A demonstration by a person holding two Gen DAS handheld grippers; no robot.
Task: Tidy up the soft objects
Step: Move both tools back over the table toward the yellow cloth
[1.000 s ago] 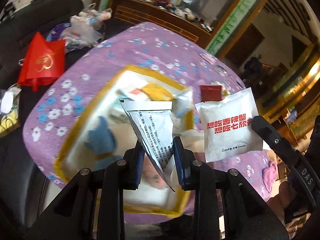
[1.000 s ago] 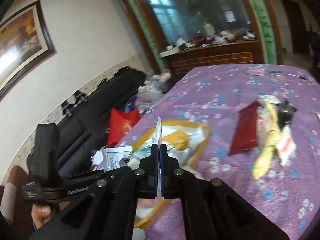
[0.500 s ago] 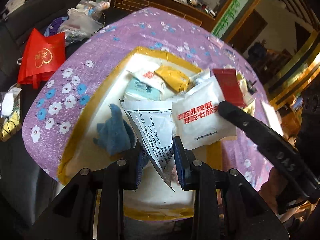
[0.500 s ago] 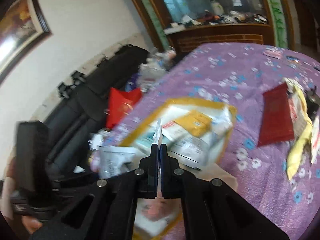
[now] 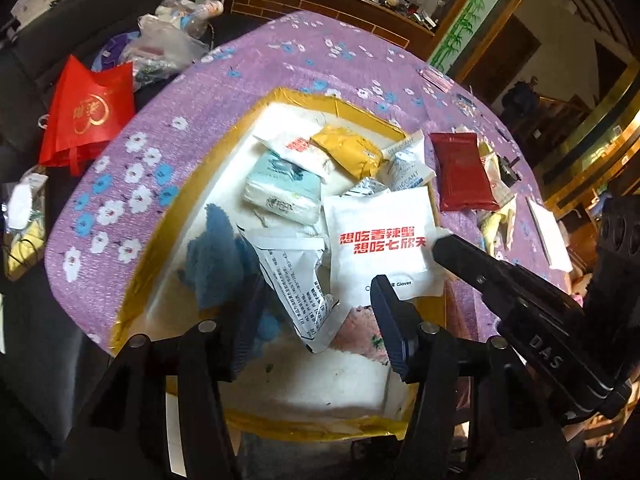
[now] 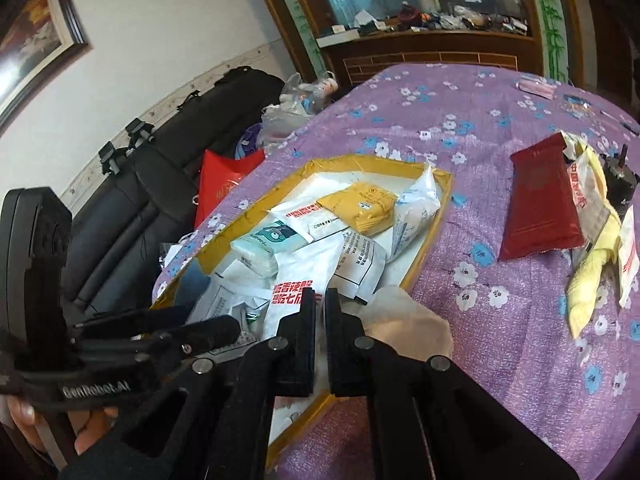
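1. Left wrist view: a shallow tray with a yellow rim lies on the counter, which wears a purple flowered cloth.
2. In the tray lie a yellow packet at the far end, a pale blue tissue pack beside it, a blue cloth on the left side, and a white printed sachet in the middle.
3. The left hand-held gripper is opening over the near part of the tray; the printed sachet lies between its jaws, the pads clear of it.
4. The right hand-held gripper has begun to part, only a narrow gap showing. A white packet with red letters lies at its tips over the tray; I cannot tell whether the pads press on it.
5. Right of the tray, on the cloth, lie a dark red pouch and a pale yellow cloth.
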